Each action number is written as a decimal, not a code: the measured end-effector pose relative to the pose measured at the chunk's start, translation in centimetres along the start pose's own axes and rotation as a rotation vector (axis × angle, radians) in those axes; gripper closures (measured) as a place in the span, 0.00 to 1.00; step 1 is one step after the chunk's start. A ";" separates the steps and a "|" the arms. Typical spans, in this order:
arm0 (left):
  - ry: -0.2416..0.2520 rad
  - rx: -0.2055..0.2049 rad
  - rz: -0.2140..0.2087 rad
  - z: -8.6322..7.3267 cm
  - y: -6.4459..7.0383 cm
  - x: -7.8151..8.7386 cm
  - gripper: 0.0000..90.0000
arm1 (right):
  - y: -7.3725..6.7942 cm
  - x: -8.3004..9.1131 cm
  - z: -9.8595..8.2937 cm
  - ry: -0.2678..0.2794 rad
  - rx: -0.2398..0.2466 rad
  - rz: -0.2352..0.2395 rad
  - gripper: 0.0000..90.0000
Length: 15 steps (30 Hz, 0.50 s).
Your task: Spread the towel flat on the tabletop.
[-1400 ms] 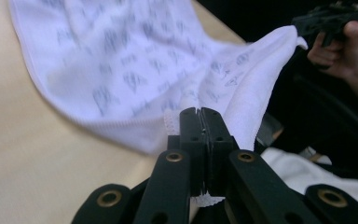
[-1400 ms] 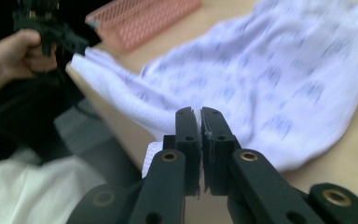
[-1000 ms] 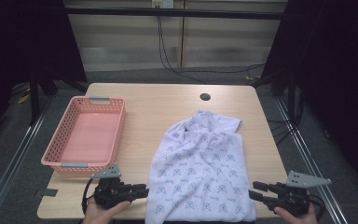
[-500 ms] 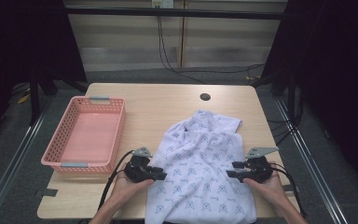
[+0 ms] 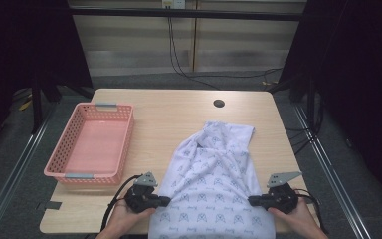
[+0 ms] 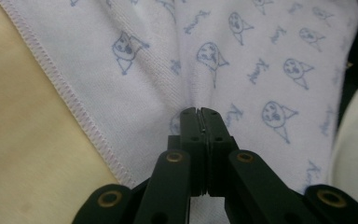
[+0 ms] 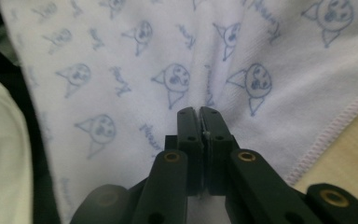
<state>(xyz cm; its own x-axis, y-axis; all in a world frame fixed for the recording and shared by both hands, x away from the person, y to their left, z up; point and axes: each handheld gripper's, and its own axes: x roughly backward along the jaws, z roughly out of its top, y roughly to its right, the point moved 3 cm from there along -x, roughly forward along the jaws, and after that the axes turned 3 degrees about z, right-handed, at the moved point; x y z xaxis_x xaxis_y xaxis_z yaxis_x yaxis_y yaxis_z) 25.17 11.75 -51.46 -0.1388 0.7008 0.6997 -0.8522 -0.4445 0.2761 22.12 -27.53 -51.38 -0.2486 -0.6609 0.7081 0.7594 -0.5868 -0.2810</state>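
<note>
My left gripper (image 5: 168,200) and right gripper (image 5: 251,200) each have jaws pinched on opposite side edges of the printed towel (image 5: 214,179), right of the pink basket (image 5: 69,172).

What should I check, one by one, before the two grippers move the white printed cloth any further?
1. Left gripper closed on the cloth: ok, jaws shut with fabric puckered at their tips.
2. Right gripper closed on the cloth: ok, jaws shut, folds running to the tips.
3. Both grips at matching height on opposite edges: ok in the high view.
4. Cloth flat: not ok, the far end is bunched and folded.
5. Pink basket out of the cloth's way: ok, it stands apart at the left.
6. Near edge of the cloth on the table: not ok, it appears to hang over the front edge.
</note>
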 end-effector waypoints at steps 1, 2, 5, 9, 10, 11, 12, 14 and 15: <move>0.023 0.011 -0.025 -0.2 0.5 0.5 0.99 | -0.4 0.5 0.0 0.012 0.001 0.006 0.98; 0.023 0.011 -0.025 -0.2 0.5 0.5 0.99 | -0.4 0.5 0.0 0.012 0.001 0.006 0.98; 0.055 0.029 -0.101 -1.1 2.1 1.7 0.99 | -2.2 1.9 -0.2 0.047 0.013 0.029 0.98; 0.076 0.012 -0.146 -1.1 2.9 2.2 0.98 | -3.6 2.0 -0.8 0.010 0.031 0.042 0.97; 0.076 0.012 -0.146 -1.1 2.9 2.2 0.95 | -3.6 2.0 -0.8 0.010 0.031 0.042 0.97; 0.106 0.038 -0.150 -0.6 2.5 2.2 0.88 | -3.6 2.2 -0.3 0.040 0.022 0.054 0.89; 0.106 0.038 -0.150 -0.6 2.5 2.2 0.87 | -3.5 2.3 -0.1 0.047 0.023 0.046 0.85; 0.136 0.054 -0.118 0.1 1.3 2.0 0.84 | -3.1 2.5 0.2 0.068 0.018 0.033 0.81; 0.155 0.074 -0.111 0.9 0.3 1.8 0.84 | -2.2 2.6 0.8 0.094 0.012 0.020 0.79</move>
<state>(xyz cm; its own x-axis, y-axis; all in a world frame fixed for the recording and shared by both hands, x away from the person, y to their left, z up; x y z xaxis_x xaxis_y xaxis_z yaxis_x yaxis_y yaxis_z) 25.05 12.39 -49.53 -0.1274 0.8228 0.5538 -0.8279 -0.3957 0.3975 20.30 -27.57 -48.39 -0.2883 -0.7141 0.6379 0.7716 -0.5677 -0.2868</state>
